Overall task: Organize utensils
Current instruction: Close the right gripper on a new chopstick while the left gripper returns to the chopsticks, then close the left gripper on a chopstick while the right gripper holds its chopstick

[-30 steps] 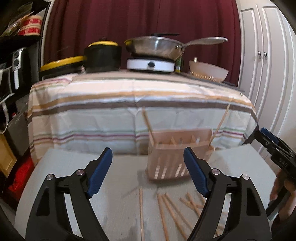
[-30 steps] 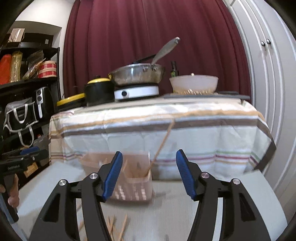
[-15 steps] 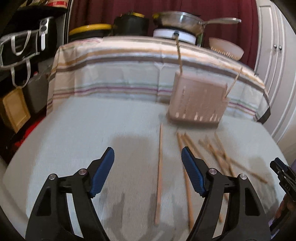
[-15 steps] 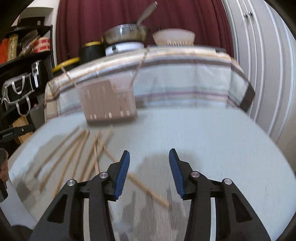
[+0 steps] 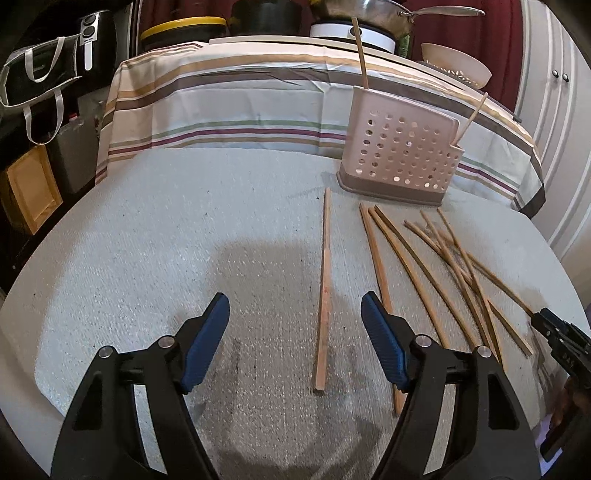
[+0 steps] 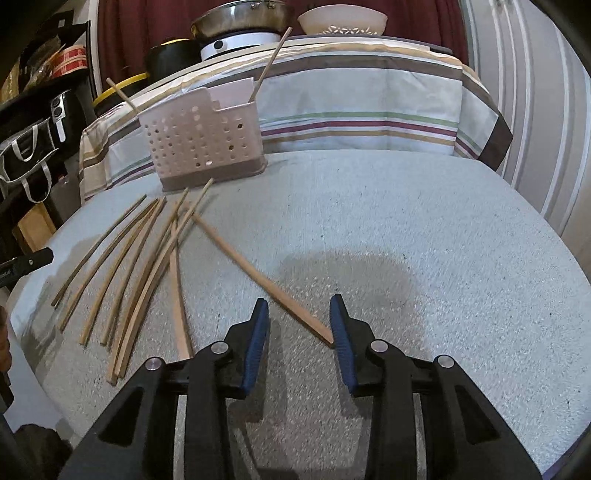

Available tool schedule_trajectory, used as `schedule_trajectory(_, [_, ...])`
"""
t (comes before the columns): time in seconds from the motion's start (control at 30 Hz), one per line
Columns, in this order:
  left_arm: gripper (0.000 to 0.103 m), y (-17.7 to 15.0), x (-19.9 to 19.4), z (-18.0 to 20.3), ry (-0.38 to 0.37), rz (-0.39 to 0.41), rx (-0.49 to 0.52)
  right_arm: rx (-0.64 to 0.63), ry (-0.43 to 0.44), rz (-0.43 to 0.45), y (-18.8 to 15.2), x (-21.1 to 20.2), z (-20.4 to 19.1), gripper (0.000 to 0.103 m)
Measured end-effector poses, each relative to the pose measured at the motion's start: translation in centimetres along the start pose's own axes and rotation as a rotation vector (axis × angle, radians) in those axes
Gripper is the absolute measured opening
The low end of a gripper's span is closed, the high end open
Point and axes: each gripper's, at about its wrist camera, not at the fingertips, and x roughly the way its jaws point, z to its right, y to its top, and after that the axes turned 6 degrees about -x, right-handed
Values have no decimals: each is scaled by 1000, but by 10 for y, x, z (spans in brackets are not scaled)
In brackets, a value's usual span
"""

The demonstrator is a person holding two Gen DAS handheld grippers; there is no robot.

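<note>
Several wooden chopsticks [image 5: 436, 258] lie scattered on the grey table [image 5: 184, 240]. A pink perforated utensil holder [image 5: 400, 147] stands at the far side with two chopsticks upright in it. My left gripper [image 5: 295, 314] is open above the table, and one lone chopstick [image 5: 325, 288] lies between its fingers. My right gripper [image 6: 299, 317] is open, and the near end of a slanted chopstick [image 6: 258, 277] lies between its fingers, close to the right pad. The holder [image 6: 205, 136] and the chopstick pile [image 6: 140, 258] show in the right wrist view at the left.
Behind the grey table stands a table with a striped cloth [image 5: 229, 107], holding a pan on a hot plate [image 5: 351, 29], pots and a bowl [image 5: 456, 68]. Black shelves with a bag [image 5: 33, 81] are at the left. White cupboard doors [image 5: 557, 110] are at the right.
Both grippers tilted down and dropped toward the table. The left now frames the lone chopstick; the right has narrowed and reached the end of the slanted chopstick.
</note>
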Motion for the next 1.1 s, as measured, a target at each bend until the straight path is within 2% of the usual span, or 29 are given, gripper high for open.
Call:
schedule_trajectory(0.17, [72, -7, 1, 0, -4, -14, -1, -15, 20, -4, -6, -6, -9, 31])
schedule_trajectory(0.33, [72, -16, 5, 1, -7, -35, -1, -24, 9, 13, -12, -8, -10, 15])
schedule_trajectory(0.77, [72, -30, 2, 2, -18, -28, 3, -41, -30, 76, -16, -8, -18, 15])
schedule_trajectory(0.87, [67, -34, 2, 3, -20, -20, 4, -51, -38, 83, -16, -9, -20, 15])
schedule_trajectory(0.93, [66, -36, 2, 3, -24, -13, 1, -51, -38, 87, -17, -9, -21, 10])
schedule_trajectory(1.1, [59, -41, -3, 5, -35, 24, 7, -46, -34, 97, -19, -9, -22, 8])
